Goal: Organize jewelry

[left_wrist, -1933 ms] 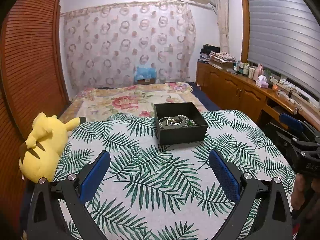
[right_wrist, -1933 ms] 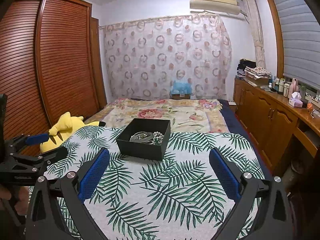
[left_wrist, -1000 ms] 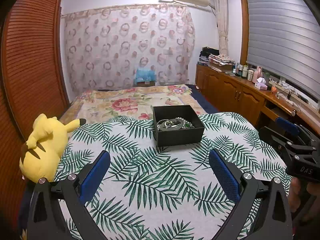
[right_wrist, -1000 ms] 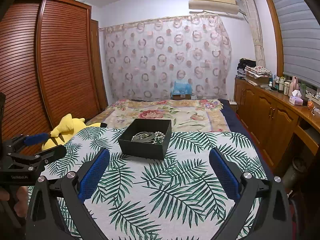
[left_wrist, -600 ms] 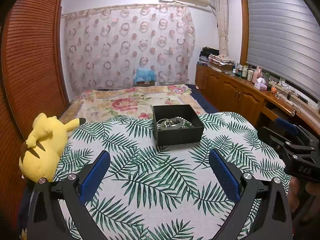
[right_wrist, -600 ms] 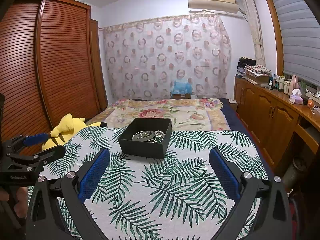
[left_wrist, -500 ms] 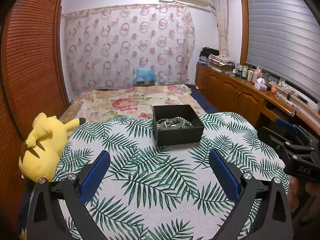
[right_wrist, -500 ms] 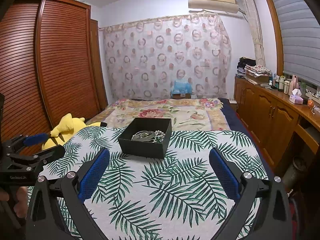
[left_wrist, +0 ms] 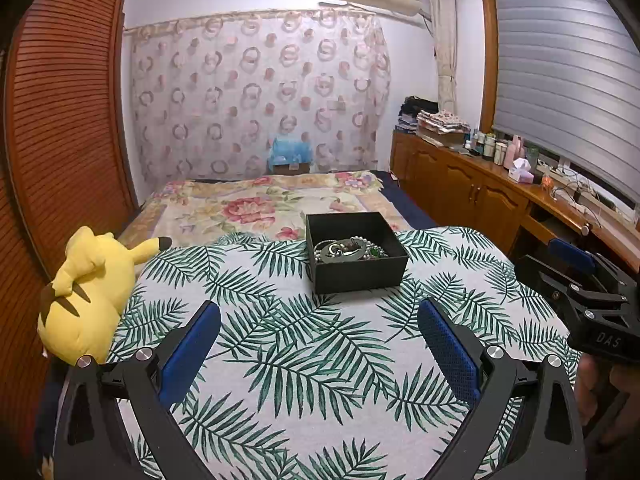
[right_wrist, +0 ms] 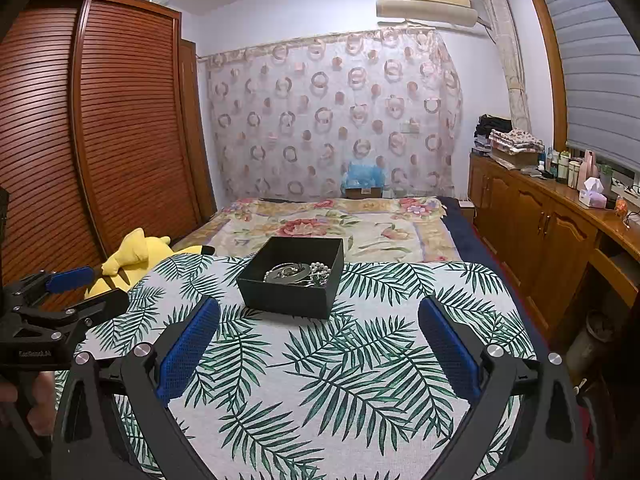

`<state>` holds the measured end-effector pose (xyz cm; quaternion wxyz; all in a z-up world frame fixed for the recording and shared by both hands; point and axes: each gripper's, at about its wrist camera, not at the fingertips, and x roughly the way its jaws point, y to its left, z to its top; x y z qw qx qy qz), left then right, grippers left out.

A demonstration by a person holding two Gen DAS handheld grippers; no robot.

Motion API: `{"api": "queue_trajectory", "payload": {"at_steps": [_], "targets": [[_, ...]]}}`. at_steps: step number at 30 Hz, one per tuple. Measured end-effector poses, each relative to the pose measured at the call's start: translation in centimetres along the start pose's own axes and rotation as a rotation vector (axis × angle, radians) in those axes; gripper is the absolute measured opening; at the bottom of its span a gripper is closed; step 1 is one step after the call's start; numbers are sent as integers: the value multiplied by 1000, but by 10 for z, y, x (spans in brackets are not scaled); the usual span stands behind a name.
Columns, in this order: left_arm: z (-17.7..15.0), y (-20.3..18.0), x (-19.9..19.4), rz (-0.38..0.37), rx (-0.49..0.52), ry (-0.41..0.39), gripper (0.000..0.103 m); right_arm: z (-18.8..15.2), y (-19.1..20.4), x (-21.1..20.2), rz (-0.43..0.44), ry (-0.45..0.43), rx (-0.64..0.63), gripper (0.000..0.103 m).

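A black open box (left_wrist: 356,268) stands on the palm-leaf cloth (left_wrist: 304,360), also in the right wrist view (right_wrist: 292,288). Inside it lies a tangle of jewelry (left_wrist: 348,249): a silver bangle, pearl beads and green beads, seen in the right wrist view too (right_wrist: 298,273). My left gripper (left_wrist: 318,344) is open and empty, well short of the box. My right gripper (right_wrist: 318,344) is open and empty, also short of the box. Each gripper shows at the edge of the other's view.
A yellow plush toy (left_wrist: 86,296) lies at the cloth's left edge. A floral bedspread (left_wrist: 260,208) stretches behind the box. Wooden cabinets (right_wrist: 552,240) with bottles line the right wall. A slatted wardrobe (right_wrist: 100,140) stands left.
Both grippers have pulled back and risen slightly from the box over the first second, then held nearly still. Both stay open.
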<state>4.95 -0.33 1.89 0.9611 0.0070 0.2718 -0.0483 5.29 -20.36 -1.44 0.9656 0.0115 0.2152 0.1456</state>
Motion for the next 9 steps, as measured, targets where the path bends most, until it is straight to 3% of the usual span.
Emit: {"api": "queue_trajectory", "payload": {"at_steps": [9], "targets": [[0,0,-1,3,-1,3,95,-1,1,0,0,-1,1,100]]}}
